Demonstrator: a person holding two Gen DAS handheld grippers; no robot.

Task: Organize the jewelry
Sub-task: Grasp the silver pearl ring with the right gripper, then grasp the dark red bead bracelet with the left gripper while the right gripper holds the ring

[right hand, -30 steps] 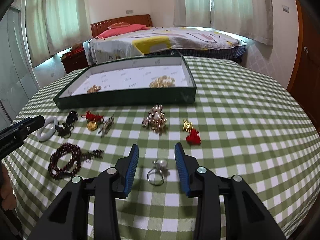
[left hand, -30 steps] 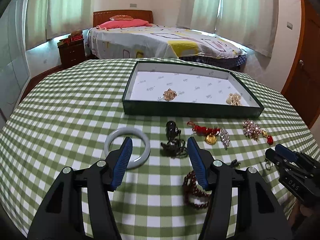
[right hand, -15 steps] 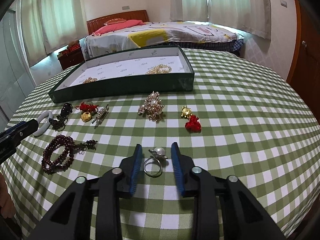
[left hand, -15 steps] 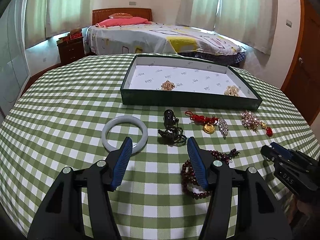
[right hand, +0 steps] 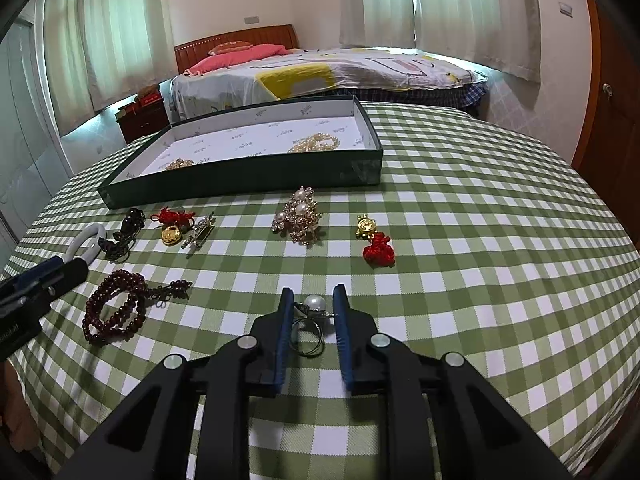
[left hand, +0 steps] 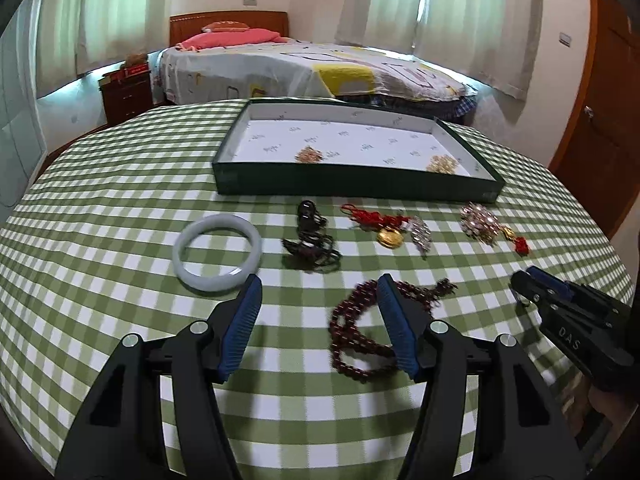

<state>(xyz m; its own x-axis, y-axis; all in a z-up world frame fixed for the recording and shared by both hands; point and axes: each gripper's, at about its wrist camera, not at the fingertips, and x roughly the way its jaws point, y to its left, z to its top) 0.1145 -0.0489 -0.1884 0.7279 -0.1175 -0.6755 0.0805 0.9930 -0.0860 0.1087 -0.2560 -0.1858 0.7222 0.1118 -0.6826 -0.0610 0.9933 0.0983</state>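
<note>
Checked tablecloth [right hand: 480, 240]; right tool [right hand: 310, 312] jaws flank pearl ring [right hand: 308, 330].

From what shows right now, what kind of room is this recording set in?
Most likely a home bedroom: a made bed with a wooden headboard stands behind the checked table, beside a wooden nightstand and curtained windows.
</note>
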